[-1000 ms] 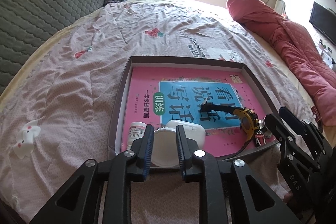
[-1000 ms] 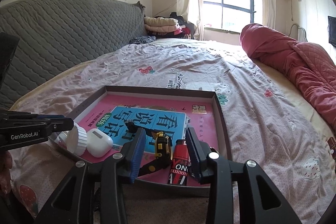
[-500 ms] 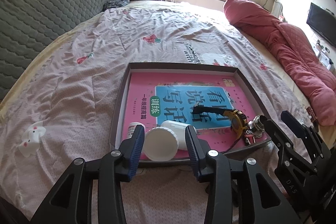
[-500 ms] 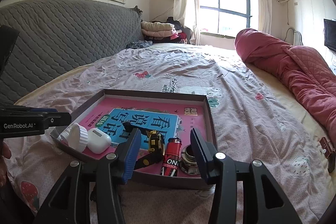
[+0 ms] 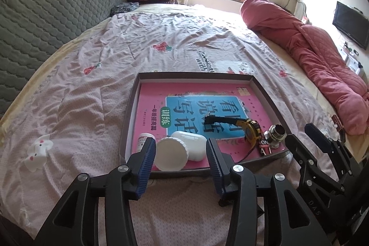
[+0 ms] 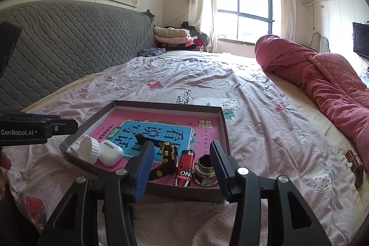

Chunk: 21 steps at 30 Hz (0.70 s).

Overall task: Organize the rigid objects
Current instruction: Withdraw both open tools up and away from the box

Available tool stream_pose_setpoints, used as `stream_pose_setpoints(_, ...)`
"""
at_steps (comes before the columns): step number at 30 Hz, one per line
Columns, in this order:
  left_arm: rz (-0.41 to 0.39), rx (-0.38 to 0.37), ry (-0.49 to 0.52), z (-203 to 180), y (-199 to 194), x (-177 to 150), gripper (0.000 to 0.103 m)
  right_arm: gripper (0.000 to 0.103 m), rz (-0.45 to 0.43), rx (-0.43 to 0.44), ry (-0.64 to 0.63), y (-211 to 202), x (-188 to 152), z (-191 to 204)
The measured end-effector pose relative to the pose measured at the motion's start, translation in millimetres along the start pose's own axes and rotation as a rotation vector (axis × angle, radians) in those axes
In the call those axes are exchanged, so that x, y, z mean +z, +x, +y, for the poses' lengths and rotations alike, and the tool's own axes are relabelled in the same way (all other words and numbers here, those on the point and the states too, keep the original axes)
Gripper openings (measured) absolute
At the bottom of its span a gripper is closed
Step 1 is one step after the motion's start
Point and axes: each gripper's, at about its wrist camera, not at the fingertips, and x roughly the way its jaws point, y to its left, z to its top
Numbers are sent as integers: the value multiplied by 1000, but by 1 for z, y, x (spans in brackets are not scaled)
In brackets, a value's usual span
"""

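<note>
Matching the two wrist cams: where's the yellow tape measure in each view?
Left wrist view: the yellow tape measure lies right of centre, near the tray's right end, just left of the red lighter.
Right wrist view: the yellow tape measure sits at lower centre, just right of this gripper's left finger, again left of the red lighter.
Shared landmark: the pink book with the blue panel lining the tray.

Shallow box (image 5: 131, 112) on bed (image 5: 92, 75); book (image 5: 196, 107) inside. Near edge, left to right: bottle (image 5: 143, 140), lid (image 5: 171, 153), case (image 5: 192, 145), tape measure (image 5: 250, 130), lighter (image 5: 265, 146), metal fitting (image 5: 275, 134).
</note>
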Motion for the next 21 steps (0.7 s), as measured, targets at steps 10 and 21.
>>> stream_pose_setpoints(10, 1, -11, 9, -2, -11, -8, 48, 50, -3, 4, -6, -12, -1, 5)
stream_pose_setpoints(21, 9, -18, 43, -9, -22, -19, 49, 50, 10, 13, -19, -25, -8, 14)
